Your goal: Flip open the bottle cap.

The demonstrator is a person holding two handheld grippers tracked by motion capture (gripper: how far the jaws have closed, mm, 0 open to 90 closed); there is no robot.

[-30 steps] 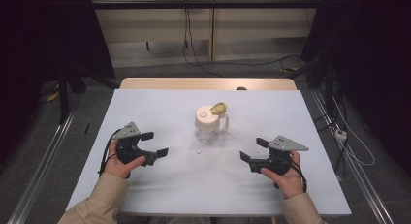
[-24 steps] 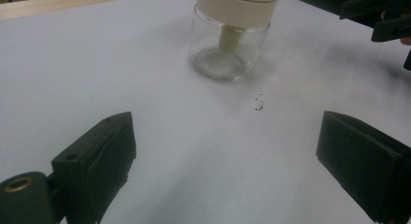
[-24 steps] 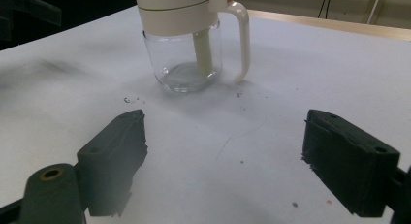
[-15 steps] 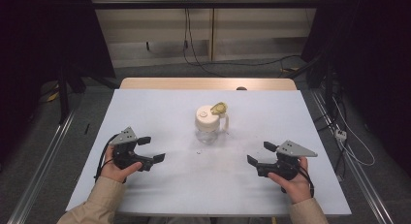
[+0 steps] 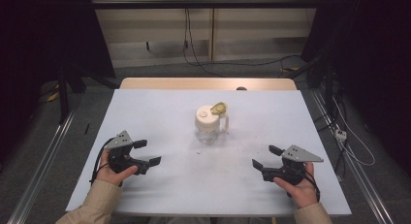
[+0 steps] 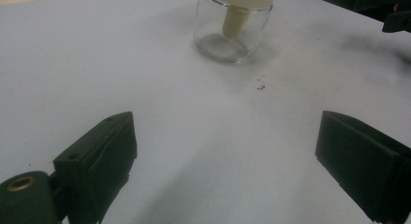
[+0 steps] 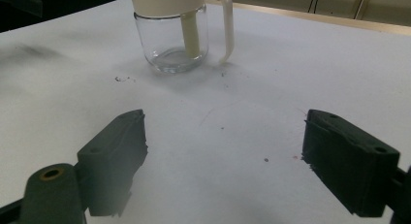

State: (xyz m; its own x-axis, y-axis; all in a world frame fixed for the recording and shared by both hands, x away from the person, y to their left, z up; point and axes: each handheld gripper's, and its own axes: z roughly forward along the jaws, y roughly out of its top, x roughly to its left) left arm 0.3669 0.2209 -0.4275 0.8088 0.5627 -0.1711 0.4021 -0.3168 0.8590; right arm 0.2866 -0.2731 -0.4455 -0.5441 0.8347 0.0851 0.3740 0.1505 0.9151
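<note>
A clear glass jar [image 5: 210, 130] with a cream lid, side handle and raised flip cap stands upright at the middle of the white table [image 5: 160, 112]. A cream tube runs down inside the jar [image 6: 232, 35] [image 7: 172, 40]. My left gripper [image 5: 148, 152] rests at the near left, open and empty, pointing toward the jar. My right gripper [image 5: 265, 156] sits at the near right, also open and empty, pointing inward. In the left gripper view the left gripper [image 6: 225, 132] has bare table between its jaws, and so does the right gripper [image 7: 224, 122] in the right gripper view.
Small dark crumbs [image 5: 198, 152] lie just in front of the jar. A wooden strip [image 5: 208, 83] edges the table's far side. Cables run over the floor behind and to the right. The right gripper's jaws [image 6: 387, 10] show at the top right of the left gripper view.
My right gripper has drawn back toward the near edge and a little to the right. My left gripper has shifted slightly nearer to me. Both stay open; the jar has not moved.
</note>
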